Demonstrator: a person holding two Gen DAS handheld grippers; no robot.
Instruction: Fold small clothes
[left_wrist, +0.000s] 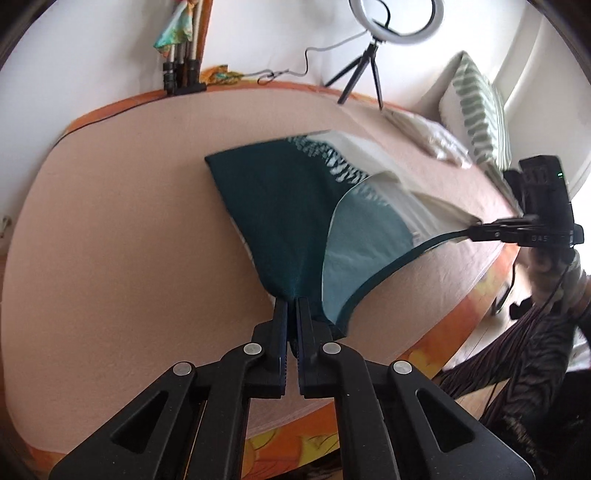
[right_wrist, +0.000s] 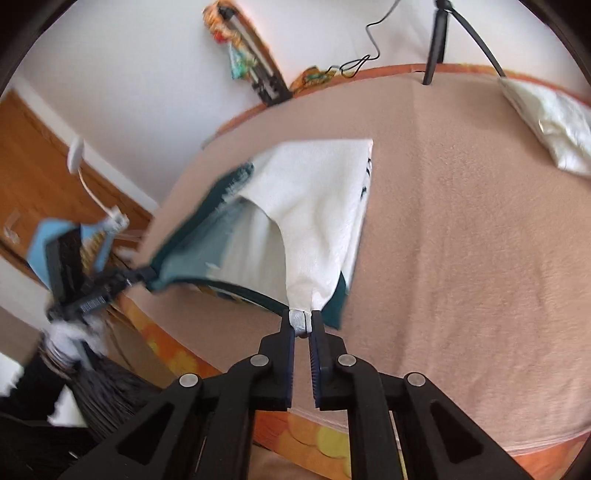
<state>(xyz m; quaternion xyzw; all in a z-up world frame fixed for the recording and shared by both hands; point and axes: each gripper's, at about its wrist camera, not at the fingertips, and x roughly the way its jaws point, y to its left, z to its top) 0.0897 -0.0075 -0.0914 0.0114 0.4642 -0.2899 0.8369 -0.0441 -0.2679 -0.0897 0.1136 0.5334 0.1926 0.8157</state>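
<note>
Left gripper (left_wrist: 291, 306), right gripper (right_wrist: 303, 317) pinch garment (left_wrist: 280, 206); far edge blurred

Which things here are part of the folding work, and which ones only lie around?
In use: teal and white garment, left gripper, right gripper, both pinching it.

Lying about: ring light on tripod, striped pillow, white folded cloth.

A: What lies beyond the jaws?
B: A peach blanket (left_wrist: 129, 221) covers the bed, and an orange patterned sheet (left_wrist: 295, 446) shows at its near edge below the jaws.
A: Further off?
B: A ring light on a tripod (left_wrist: 369, 62) stands far ahead by the wall, a striped pillow (left_wrist: 476, 110) upright off to its right, a white pillow (right_wrist: 554, 118) beside it
</note>
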